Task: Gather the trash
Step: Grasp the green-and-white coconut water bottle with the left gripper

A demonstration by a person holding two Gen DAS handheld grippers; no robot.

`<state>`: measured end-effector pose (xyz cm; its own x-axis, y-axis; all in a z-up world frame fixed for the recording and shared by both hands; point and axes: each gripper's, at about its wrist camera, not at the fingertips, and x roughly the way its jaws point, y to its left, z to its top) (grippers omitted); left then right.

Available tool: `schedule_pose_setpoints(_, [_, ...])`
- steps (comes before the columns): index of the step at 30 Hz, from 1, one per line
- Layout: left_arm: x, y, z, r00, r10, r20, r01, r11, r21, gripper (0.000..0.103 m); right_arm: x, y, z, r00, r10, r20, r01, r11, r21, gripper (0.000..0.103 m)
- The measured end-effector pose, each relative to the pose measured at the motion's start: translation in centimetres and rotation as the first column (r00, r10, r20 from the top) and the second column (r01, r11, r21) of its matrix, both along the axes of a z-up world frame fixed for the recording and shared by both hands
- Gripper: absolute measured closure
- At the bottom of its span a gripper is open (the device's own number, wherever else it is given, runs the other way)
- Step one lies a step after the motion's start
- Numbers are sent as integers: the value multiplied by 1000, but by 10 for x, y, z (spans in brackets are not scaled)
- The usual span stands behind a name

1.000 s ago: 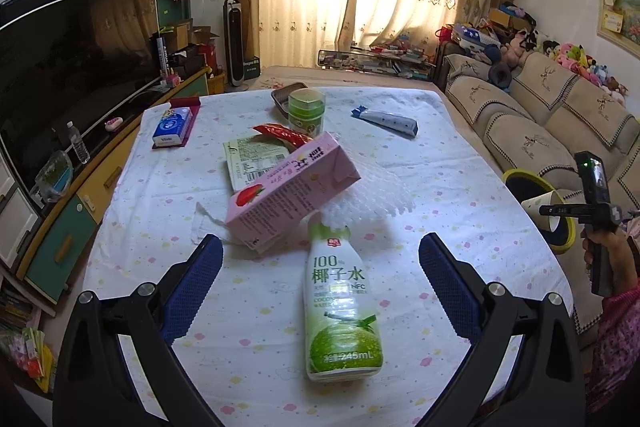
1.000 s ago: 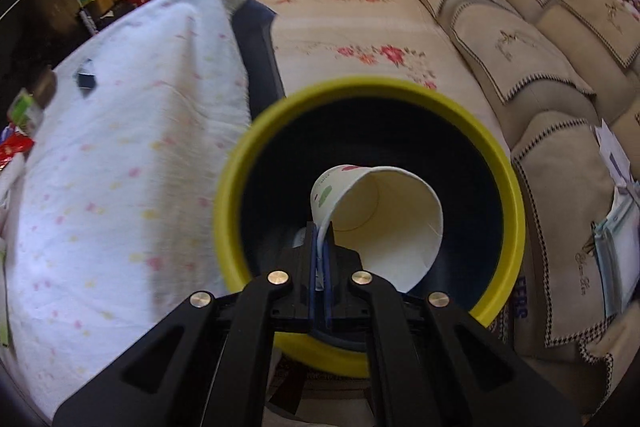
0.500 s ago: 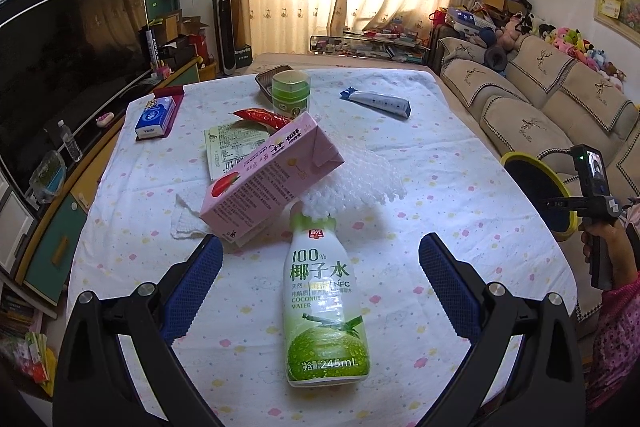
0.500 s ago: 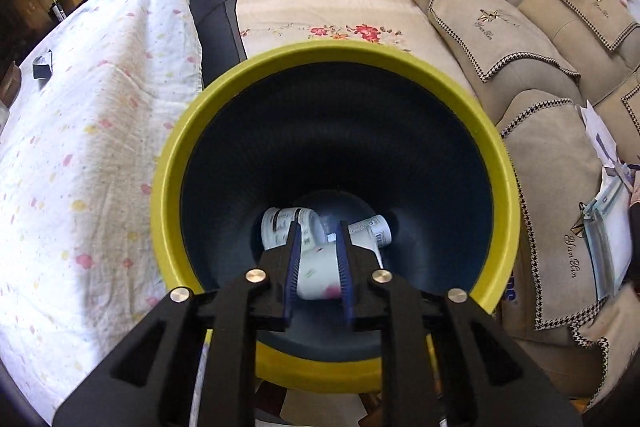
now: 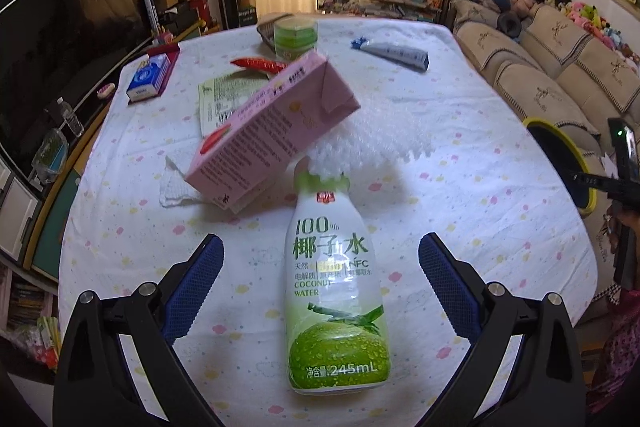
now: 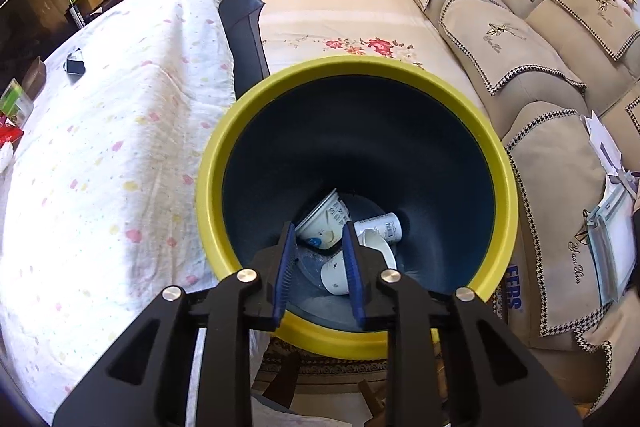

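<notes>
A coconut water bottle (image 5: 336, 291) lies on the table between the wide-open fingers of my left gripper (image 5: 320, 259), untouched. A pink carton (image 5: 272, 131) leans tilted behind it, over a white foam net (image 5: 372, 143) and a tissue (image 5: 176, 187). My right gripper (image 6: 319, 233) hangs over the yellow-rimmed bin (image 6: 496, 179), its jaws opening with nothing pressed between them. At the bin's bottom lie a paper cup (image 6: 340, 273), a white tub (image 6: 324, 223) and a small bottle (image 6: 380, 227).
Farther back on the table are a red wrapper (image 5: 260, 63), a paper packet (image 5: 224, 95), a green jar (image 5: 295, 35), a tube (image 5: 394, 51) and a tissue pack (image 5: 150, 77). The sofa (image 6: 520, 39) runs along the right. A TV cabinet stands left of the table.
My right gripper let go of the paper cup, which dropped to the bin's bottom, and its jaws parted. My left gripper sank closer over the coconut water bottle.
</notes>
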<state>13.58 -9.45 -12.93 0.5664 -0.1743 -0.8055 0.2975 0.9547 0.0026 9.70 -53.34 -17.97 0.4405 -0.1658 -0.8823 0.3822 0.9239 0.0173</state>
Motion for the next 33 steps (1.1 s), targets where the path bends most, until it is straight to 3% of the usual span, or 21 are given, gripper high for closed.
schedule_pose_setpoints(13, [28, -16, -29, 994, 2, -112, 6, 997, 71, 40, 3, 2, -7, 1000, 19, -16, -19, 1000, 9, 78])
schedule_pose_setpoints(20, [35, -21, -39, 986, -12, -168, 27, 996, 89, 50, 5, 2, -10, 999, 23, -21, -23, 1000, 14, 77])
schedule_pose_setpoints(33, [4, -7, -33, 982, -59, -177, 75, 994, 83, 51, 5, 6, -12, 999, 37, -22, -37, 999, 23, 77])
